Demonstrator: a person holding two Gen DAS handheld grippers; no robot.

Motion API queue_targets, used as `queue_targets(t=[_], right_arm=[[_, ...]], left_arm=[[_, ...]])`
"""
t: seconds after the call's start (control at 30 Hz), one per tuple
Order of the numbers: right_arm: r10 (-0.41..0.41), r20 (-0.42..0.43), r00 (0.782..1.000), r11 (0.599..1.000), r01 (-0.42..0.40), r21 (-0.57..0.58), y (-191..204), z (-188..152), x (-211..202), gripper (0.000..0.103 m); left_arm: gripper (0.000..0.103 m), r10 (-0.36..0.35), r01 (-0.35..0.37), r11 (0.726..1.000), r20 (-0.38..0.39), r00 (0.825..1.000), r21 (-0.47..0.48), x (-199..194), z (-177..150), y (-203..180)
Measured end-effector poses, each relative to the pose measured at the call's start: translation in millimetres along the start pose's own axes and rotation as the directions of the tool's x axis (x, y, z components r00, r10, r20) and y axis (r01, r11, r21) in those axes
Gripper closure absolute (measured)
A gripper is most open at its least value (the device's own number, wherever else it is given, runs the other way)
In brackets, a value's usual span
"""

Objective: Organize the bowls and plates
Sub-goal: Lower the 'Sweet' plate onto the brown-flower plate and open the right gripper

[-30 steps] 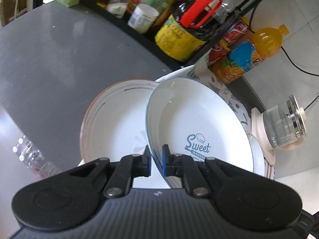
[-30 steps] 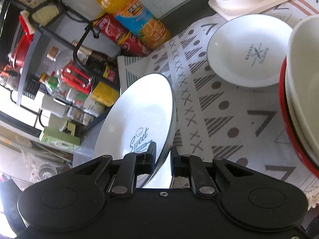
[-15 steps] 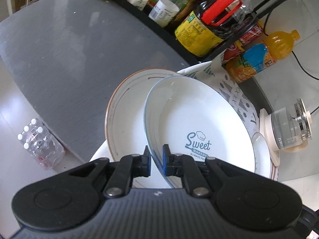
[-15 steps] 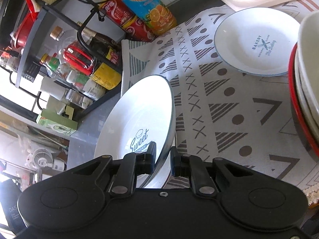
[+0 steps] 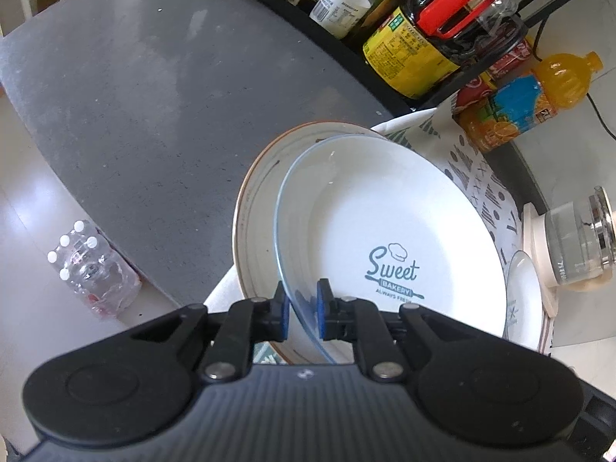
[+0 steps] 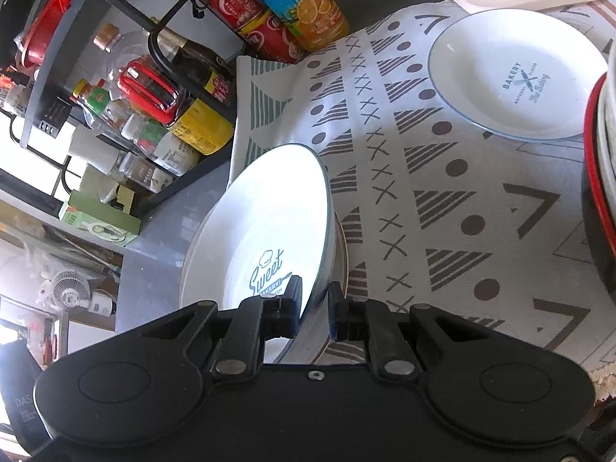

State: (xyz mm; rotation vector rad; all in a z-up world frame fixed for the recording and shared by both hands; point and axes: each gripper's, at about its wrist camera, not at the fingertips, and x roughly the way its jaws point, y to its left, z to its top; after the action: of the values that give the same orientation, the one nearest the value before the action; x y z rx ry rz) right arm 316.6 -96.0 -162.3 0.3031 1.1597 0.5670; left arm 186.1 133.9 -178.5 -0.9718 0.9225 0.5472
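A white "Sweet Bakery" plate with a blue rim is held by both grippers at its near rim. My left gripper is shut on its rim. My right gripper is shut on the same plate. The plate hangs tilted just above a brown-rimmed plate lying on the patterned cloth; that plate's edge also shows in the right wrist view. A smaller white "Bakery" plate lies on the cloth at the far right. A stack of bowls with a red rim stands at the right edge.
A black rack with sauce bottles and jars lines the back of the grey counter. An orange juice bottle and red cans stand beside it. A glass kettle sits on its base. Bottled water lies on the floor.
Both grippers have carried the Sweet plate leftward and down so that it now overlaps most of the brown-rimmed plate. Both grips are unchanged.
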Motion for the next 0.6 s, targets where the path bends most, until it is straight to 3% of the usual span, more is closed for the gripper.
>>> queue_targets(t=[0.13,0.23,0.6], right_arm=[[-0.027,-0.010,1.000,1.000,0.027,0.004,-1.8,-0.1,3.8,0.093],[-0.058,-0.014,0.998,0.998,0.058,0.019,-6.2,1.6,6.1,0.097],[-0.066,-0.060,0.996,0.998,0.067,0.011,-3.6,4.3,19.1,0.094]], left_arm=[[0.090,0.035,-0.034,0.999,-0.034,0.999,0.024,2.8,5.8,-4.6],[0.090,0.098,-0.099,0.993,0.007,0.995,0.072,-6.0,13.8,-9.9],[0.089,0.121,-0.121,0.990,0.015,0.993,0.065,-9.6,38.5,-5.5]])
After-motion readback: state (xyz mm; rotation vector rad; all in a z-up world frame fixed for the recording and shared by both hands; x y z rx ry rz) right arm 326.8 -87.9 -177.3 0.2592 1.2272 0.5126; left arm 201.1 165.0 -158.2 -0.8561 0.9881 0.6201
